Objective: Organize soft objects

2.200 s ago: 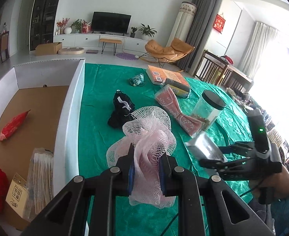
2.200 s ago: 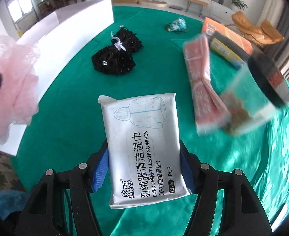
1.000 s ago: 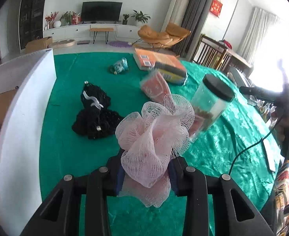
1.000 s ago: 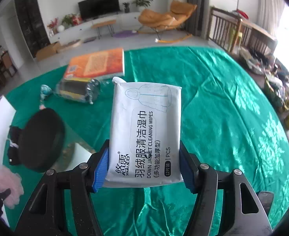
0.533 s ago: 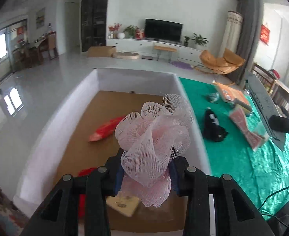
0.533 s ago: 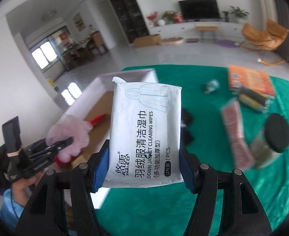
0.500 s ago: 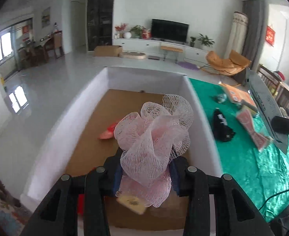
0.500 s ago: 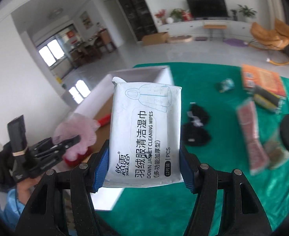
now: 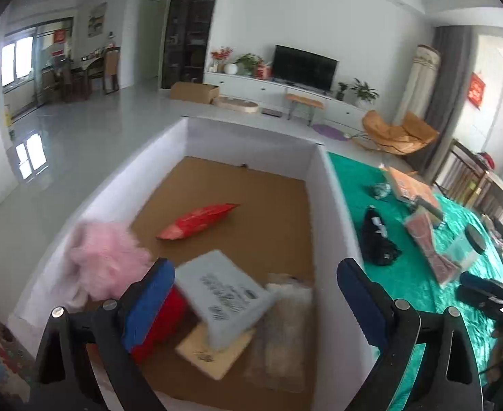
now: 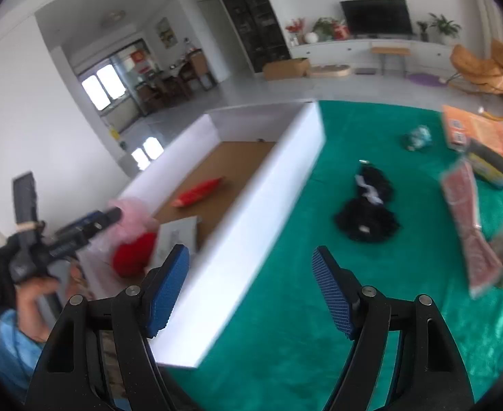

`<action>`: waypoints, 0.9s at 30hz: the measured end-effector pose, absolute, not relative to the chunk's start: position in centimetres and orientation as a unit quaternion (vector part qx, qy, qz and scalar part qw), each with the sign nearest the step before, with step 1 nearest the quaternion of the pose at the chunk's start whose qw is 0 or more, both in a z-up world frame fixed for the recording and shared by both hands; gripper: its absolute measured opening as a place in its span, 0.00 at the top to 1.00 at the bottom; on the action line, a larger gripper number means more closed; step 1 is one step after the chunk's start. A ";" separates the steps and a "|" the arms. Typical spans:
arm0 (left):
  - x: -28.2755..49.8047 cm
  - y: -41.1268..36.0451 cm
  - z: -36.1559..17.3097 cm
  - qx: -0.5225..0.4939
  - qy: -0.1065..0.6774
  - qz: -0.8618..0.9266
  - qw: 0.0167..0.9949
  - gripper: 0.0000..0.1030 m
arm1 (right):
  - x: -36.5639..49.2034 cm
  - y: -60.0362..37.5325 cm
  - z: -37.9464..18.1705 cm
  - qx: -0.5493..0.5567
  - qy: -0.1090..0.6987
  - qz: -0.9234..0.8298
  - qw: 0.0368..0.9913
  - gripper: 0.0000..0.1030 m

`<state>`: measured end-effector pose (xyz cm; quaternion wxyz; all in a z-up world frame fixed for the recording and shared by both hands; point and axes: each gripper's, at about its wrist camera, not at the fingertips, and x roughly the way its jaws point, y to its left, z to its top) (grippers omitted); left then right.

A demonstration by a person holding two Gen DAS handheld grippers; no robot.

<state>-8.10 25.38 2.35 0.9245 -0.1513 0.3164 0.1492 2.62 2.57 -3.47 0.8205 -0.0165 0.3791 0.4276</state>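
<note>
From the left wrist, the left gripper (image 9: pixel 255 294) hangs over the white box (image 9: pixel 333 205); its jaws have just been opening and stand wide, grasping nothing. The pink mesh puff (image 9: pixel 104 260) sits by the box's near left wall, blurred, and the wipes packet (image 9: pixel 220 291) lies tilted on the near pile, beside a red packet (image 9: pixel 198 221).

From the right wrist, the right gripper (image 10: pixel 249 291) has also just been opening, released and empty, over the box's right wall. A black cloth (image 10: pixel 368 212) lies on the green tablecloth (image 10: pixel 285 342), right of the box.

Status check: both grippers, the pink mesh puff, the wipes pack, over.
Left gripper and right gripper open, empty, jaws just opened. Pink puff and wipes pack in the box. Nothing blocking.
</note>
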 end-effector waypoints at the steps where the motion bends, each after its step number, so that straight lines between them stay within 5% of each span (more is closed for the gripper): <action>1: -7.3 23.5 2.3 -0.147 0.318 0.123 0.929 0.07 | 2.7 0.6 -4.7 -0.029 0.378 0.400 0.835 0.25; 10: 2.5 7.7 -4.1 -0.095 0.423 -0.042 0.900 0.04 | 6.7 -14.0 -14.2 -0.088 0.426 0.128 0.891 0.25; 27: 7.8 6.7 -11.1 -0.019 0.456 0.023 0.889 0.00 | 7.7 -17.3 -15.4 -0.030 0.424 0.077 0.902 0.19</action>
